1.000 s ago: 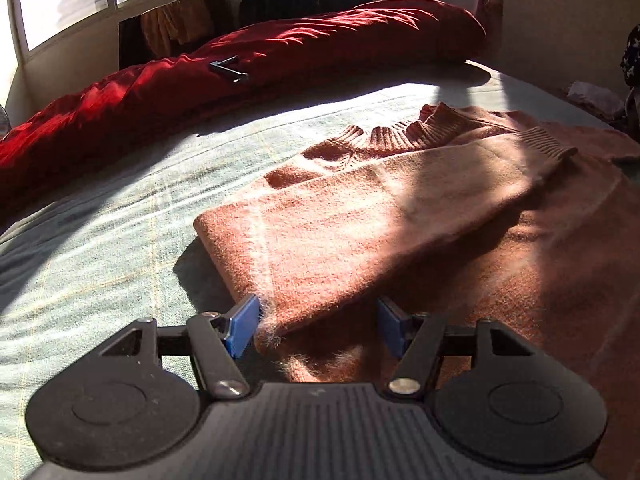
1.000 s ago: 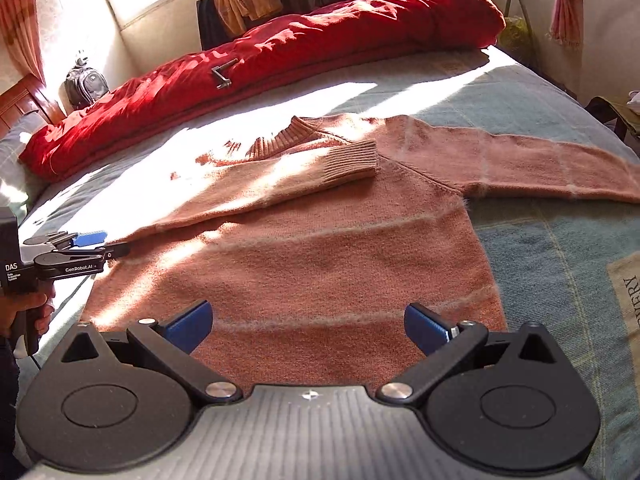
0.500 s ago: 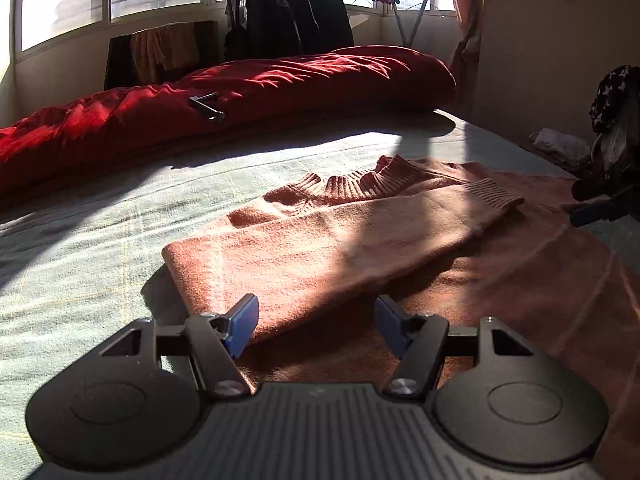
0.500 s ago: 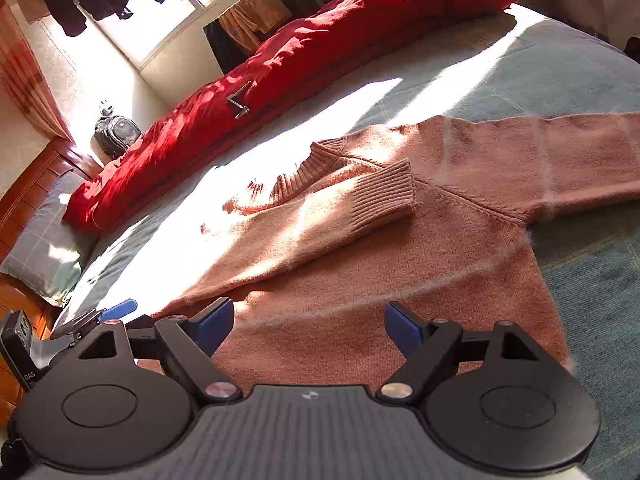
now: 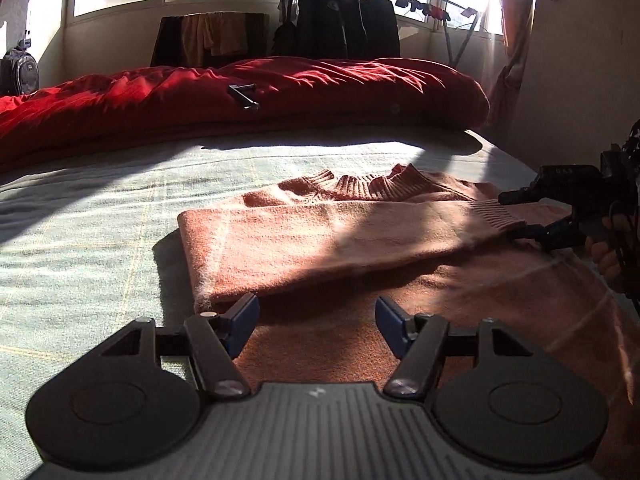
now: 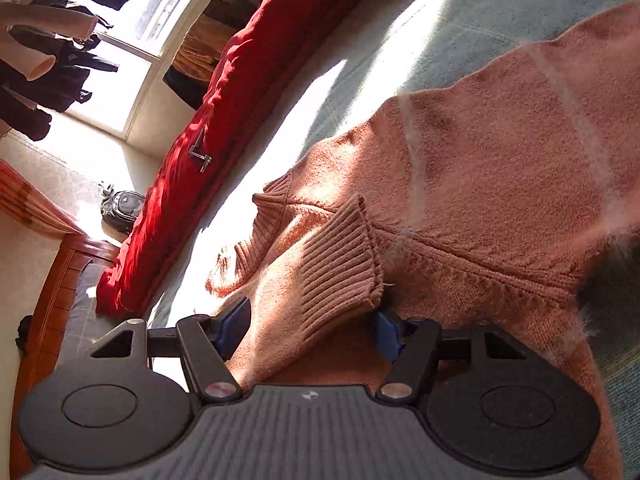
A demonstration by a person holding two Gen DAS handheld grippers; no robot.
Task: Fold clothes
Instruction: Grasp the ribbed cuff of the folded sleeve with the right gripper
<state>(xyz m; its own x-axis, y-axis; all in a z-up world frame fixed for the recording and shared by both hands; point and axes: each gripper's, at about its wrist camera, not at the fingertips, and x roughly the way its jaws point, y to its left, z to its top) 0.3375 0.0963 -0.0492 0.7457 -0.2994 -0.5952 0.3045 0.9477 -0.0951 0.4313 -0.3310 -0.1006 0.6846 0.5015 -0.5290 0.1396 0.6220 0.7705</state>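
Fuzzy salmon-pink knit sweater (image 5: 400, 248) lay flat on the pale green-blue bedspread (image 5: 88, 232), one sleeve folded across the chest. Left gripper (image 5: 316, 320) was low at the sweater's side edge, blue-padded fingers (image 5: 240, 316) spread, nothing between them; the folded sleeve's crease sat just ahead of the left fingertip. Right gripper (image 6: 308, 328) was at the ribbed sleeve cuff (image 6: 340, 256), fingers spread wide, cuff end lying between them, not pinched. From the left wrist view, the right gripper was beside the cuff, far right. Long red quilted duvet (image 5: 240, 96) lay well beyond both, near the window.
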